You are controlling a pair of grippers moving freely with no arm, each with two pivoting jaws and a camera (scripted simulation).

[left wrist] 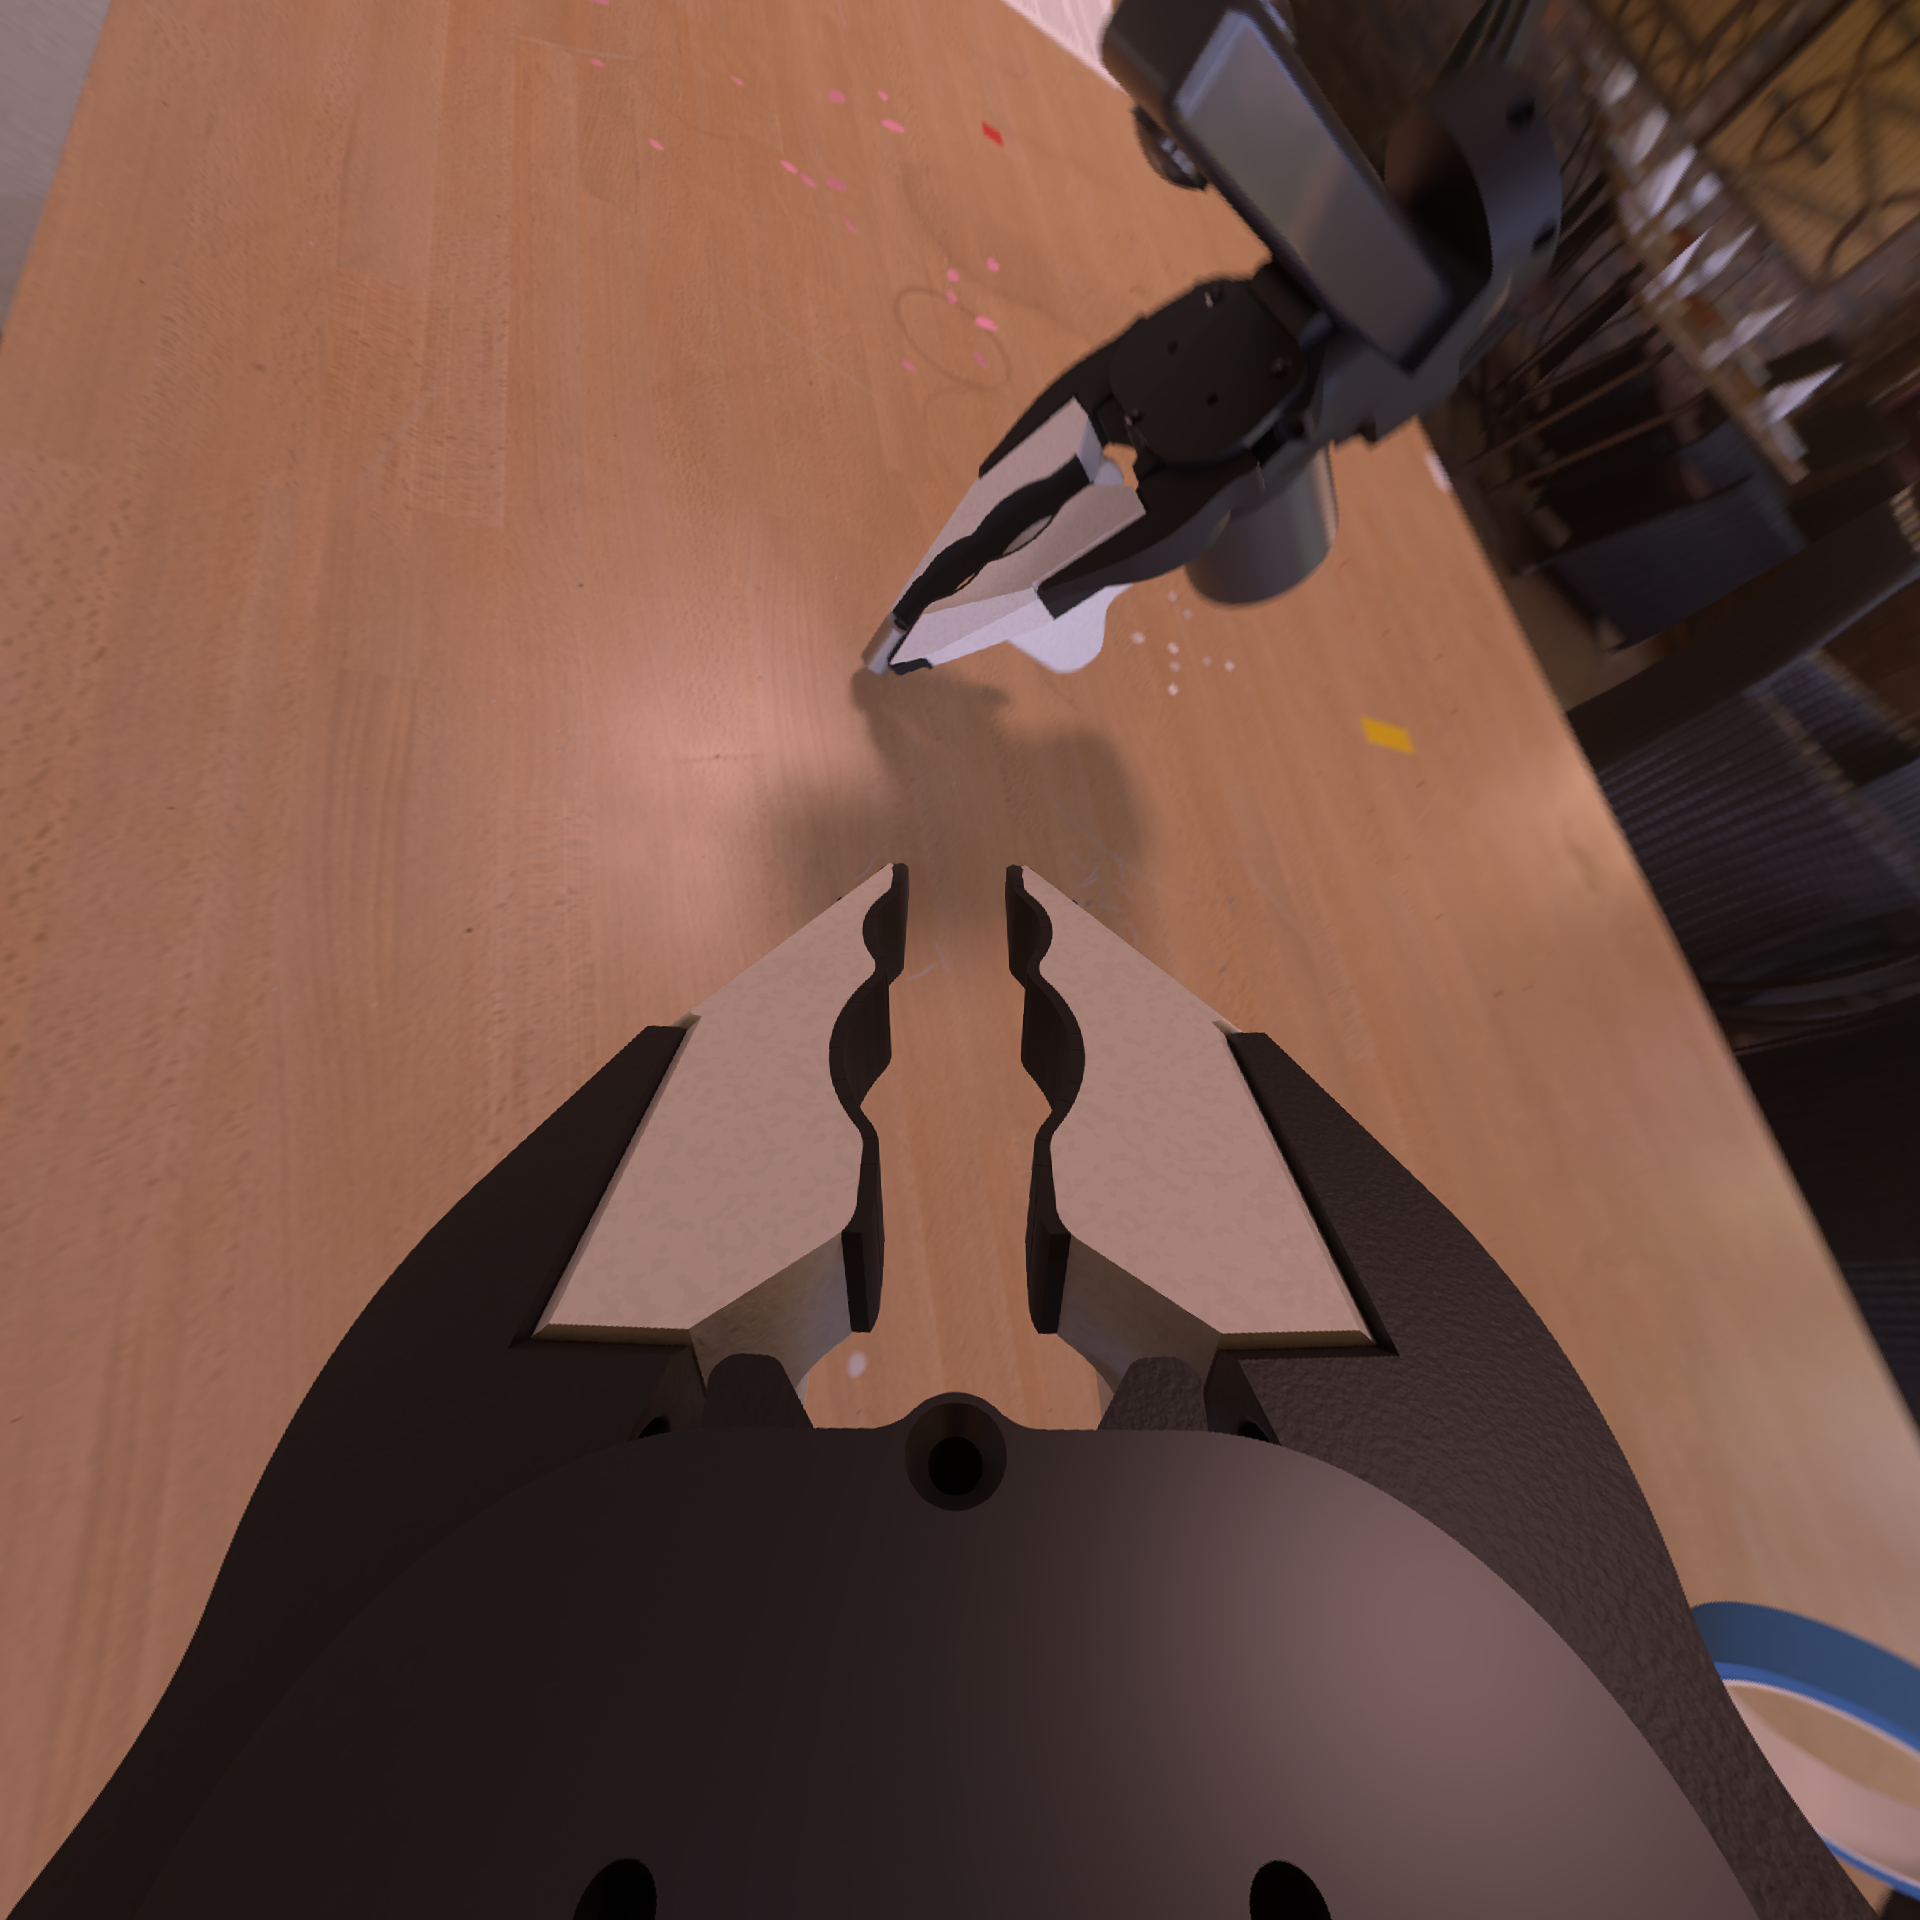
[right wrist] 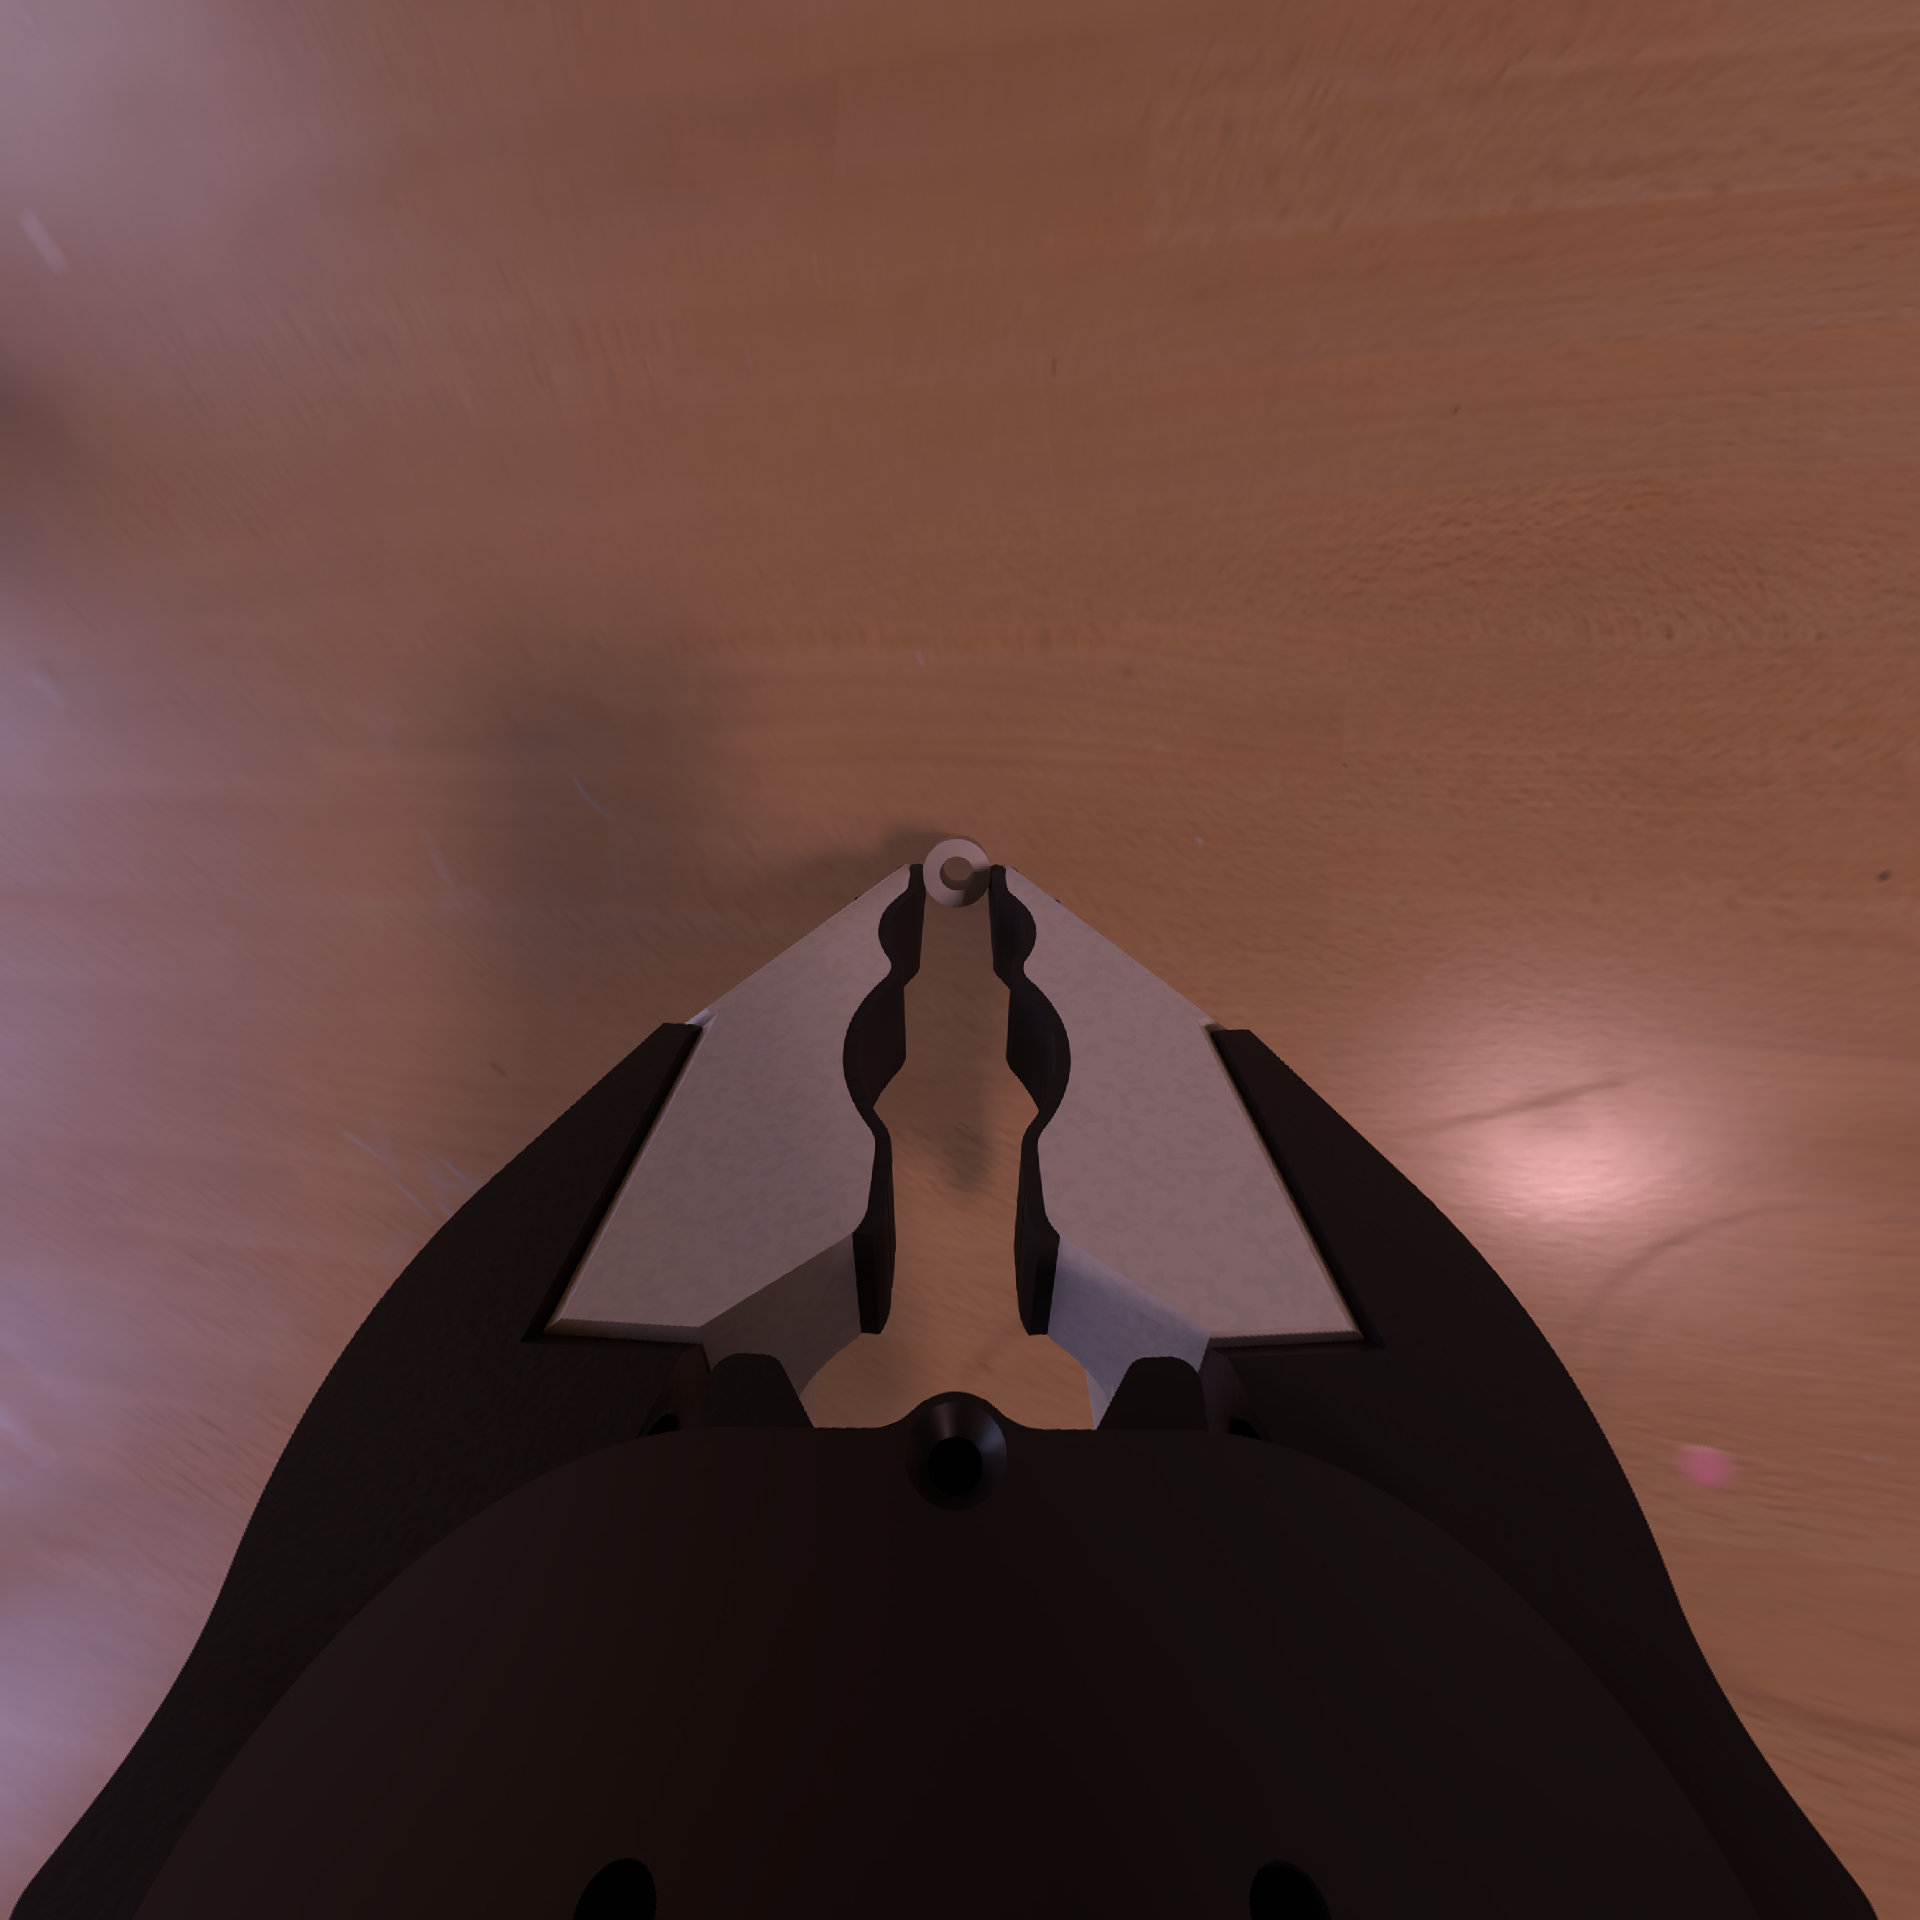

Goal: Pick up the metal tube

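Metal tube (right wrist: 954,873) pinched at right hand-held gripper (right wrist: 956,883) tips, above table (right wrist: 1351,416)

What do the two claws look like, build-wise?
Both match: the left claw and right claw have a rounded dark brown-black body with screw holes, two pale wedge-shaped fingers in dark holders, and black wavy scalloped pads. Seen from the left wrist view, the right one carries a grey block and cylinder. No cables or markings show.

Metal tube (right wrist: 955,871) between right gripper (right wrist: 956,883) fingertips

Metal tube (right wrist: 954,871) between right hand-held gripper (right wrist: 956,881) fingertips (above table (right wrist: 1351,416)).
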